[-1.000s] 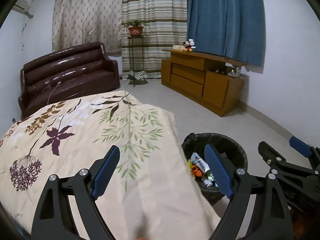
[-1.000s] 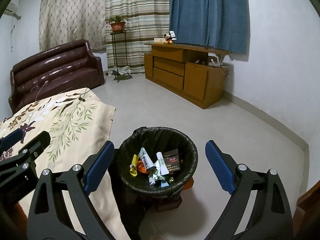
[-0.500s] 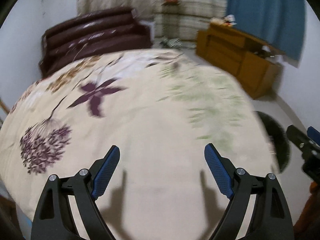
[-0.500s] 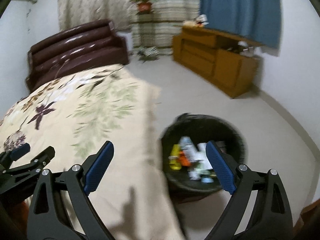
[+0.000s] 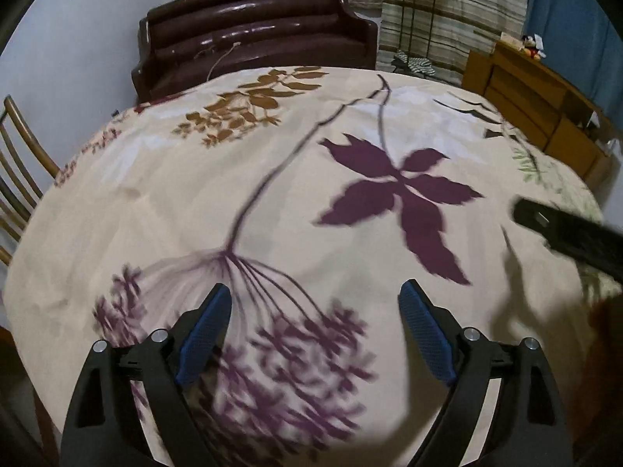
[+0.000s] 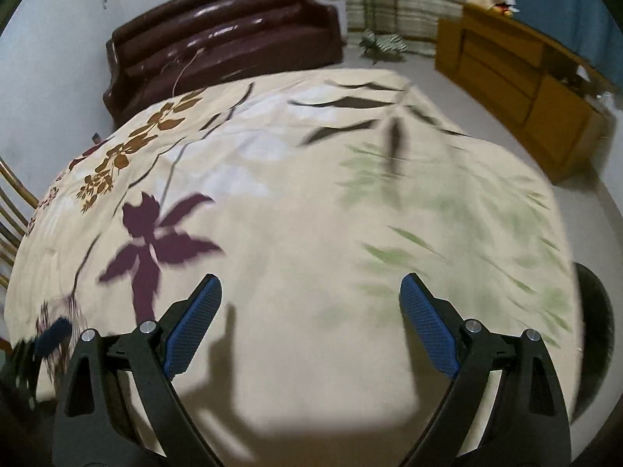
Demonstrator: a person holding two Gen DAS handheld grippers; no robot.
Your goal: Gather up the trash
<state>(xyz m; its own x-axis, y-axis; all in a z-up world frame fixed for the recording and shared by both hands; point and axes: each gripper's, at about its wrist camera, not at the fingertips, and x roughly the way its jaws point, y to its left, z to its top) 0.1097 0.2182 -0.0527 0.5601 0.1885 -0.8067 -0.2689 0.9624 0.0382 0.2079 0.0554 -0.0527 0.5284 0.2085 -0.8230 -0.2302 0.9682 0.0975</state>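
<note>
Left gripper (image 5: 314,288), black with blue ribbed pads: points down at a cream cloth printed with purple, brown and green leaves and flowers (image 5: 272,194). Stands wide open, jaws just eased a touch wider, nothing between them but a purple flower head in the print. Casts its shadow on the fabric close below.

Right gripper (image 6: 310,278), same build: also tilts down over the cream cloth, above the plain patch between the purple leaf print and the green sprigs. Gapes wide, grips nothing. Throws a two-pronged shadow onto the fabric just under the pads.

Side by side over the cloth: shows as a dark blurred bar at the right edge of the left wrist view (image 5: 564,233), and as a blurred blue pad low at the left of the right wrist view (image 6: 50,338).

Round bin with a black liner (image 6: 595,330): peeks out as a dark curve past the cloth's right edge, low at the right of the right wrist view, well apart from both sets of pads. Contents hidden from here. No trash to be made out on the cloth.

Beyond the cloth: a glossy dark-brown leather sofa (image 5: 253,27) against the wall, a low orange-brown wooden cabinet (image 5: 525,97) to the right, a slatted wooden chair back (image 5: 15,163) at the left edge.
</note>
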